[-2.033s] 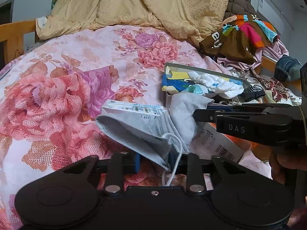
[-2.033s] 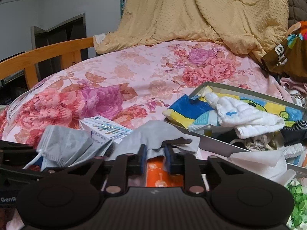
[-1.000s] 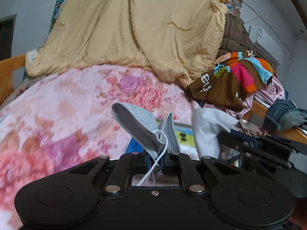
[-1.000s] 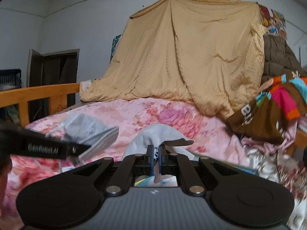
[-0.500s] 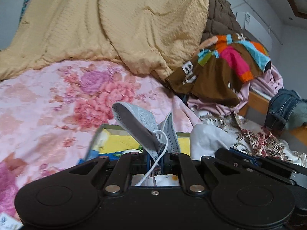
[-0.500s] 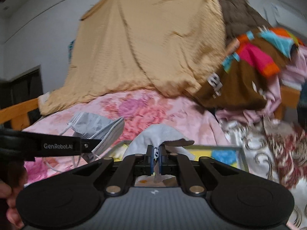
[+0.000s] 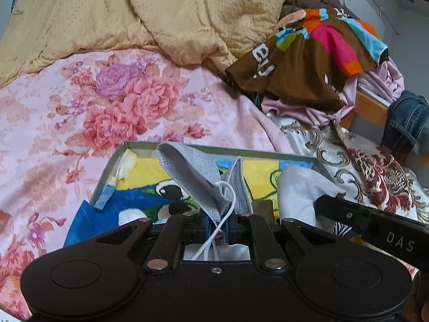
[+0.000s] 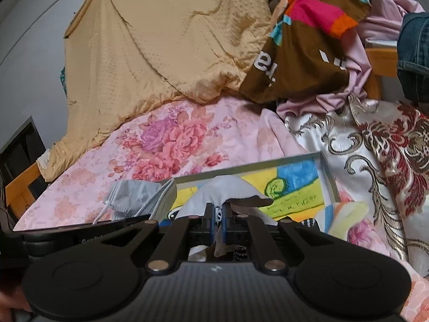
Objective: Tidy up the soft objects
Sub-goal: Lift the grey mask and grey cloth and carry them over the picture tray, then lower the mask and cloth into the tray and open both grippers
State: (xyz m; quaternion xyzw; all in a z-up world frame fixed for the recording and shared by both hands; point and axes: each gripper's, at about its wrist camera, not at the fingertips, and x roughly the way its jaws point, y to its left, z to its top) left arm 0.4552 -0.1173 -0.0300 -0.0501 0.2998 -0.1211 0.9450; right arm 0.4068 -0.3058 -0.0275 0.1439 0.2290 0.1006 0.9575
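Note:
My left gripper (image 7: 218, 224) is shut on a grey face mask (image 7: 193, 177) with white ear loops and holds it over a shallow grey box (image 7: 112, 166) lined with a colourful cartoon cloth. My right gripper (image 8: 218, 221) is shut on a pale grey-white cloth piece (image 8: 228, 190) and holds it over the same box (image 8: 325, 169). The mask also shows at the left of the right wrist view (image 8: 139, 196). The white cloth and the right gripper's arm show at the right of the left wrist view (image 7: 303, 193).
The box lies on a pink floral bedspread (image 7: 80, 112). A tan quilt (image 7: 134, 13) is heaped behind. A brown and multicoloured garment (image 7: 308, 53), pink clothes, jeans (image 7: 407, 120) and a gold-red patterned cloth (image 8: 375, 147) lie to the right. A wooden bed rail (image 8: 18, 187) is at the left.
Both grippers lifted their pieces off the bed, carried them right and lowered them over the box. The mask and the white cloth stay gripped throughout.

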